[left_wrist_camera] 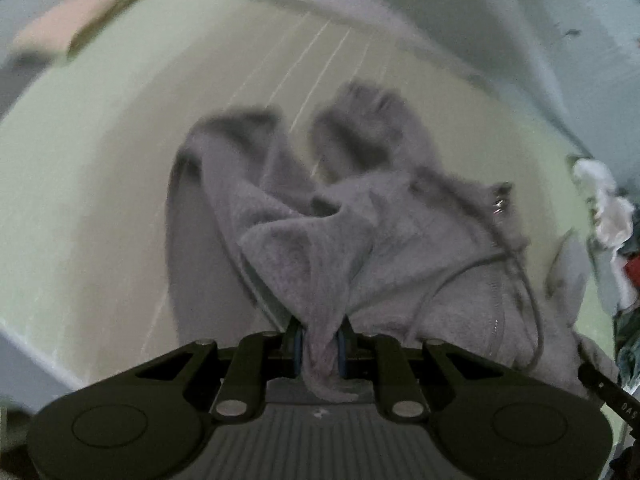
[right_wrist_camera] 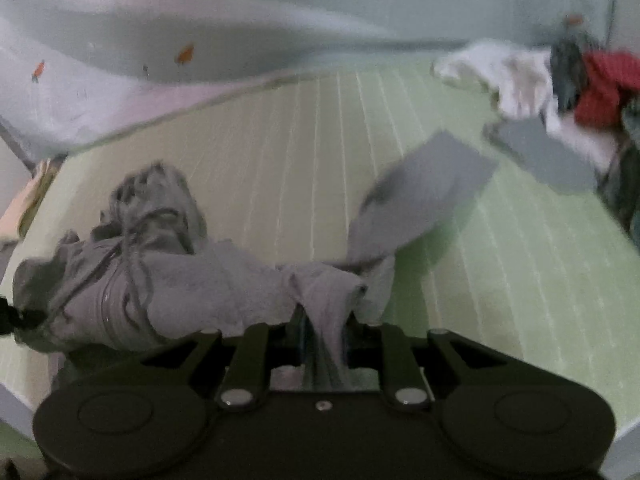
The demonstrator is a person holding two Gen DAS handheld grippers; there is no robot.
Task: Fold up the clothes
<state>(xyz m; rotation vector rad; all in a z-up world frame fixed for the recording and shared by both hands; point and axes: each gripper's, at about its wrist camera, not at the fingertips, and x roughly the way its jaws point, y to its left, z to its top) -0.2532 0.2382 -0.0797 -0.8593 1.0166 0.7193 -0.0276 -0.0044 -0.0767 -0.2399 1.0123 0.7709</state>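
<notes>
A grey fleece hoodie [left_wrist_camera: 360, 224] with a zipper and drawstrings hangs crumpled over the pale green striped bed [left_wrist_camera: 80, 184]. My left gripper [left_wrist_camera: 320, 340] is shut on a fold of its fabric, which bunches between the blue pads. In the right wrist view the same grey hoodie [right_wrist_camera: 180, 280] stretches to the left, and one sleeve [right_wrist_camera: 424, 192] trails out to the right above the bed [right_wrist_camera: 520, 280]. My right gripper [right_wrist_camera: 326, 336] is shut on another fold of it. Both views are blurred by motion.
A pile of clothes, white [right_wrist_camera: 512, 76] and red [right_wrist_camera: 608, 88] among them, lies at the bed's far right [left_wrist_camera: 608, 208]. A folded pink garment [left_wrist_camera: 76, 24] rests at the far left corner. A pale wall with small orange marks [right_wrist_camera: 186, 54] runs behind the bed.
</notes>
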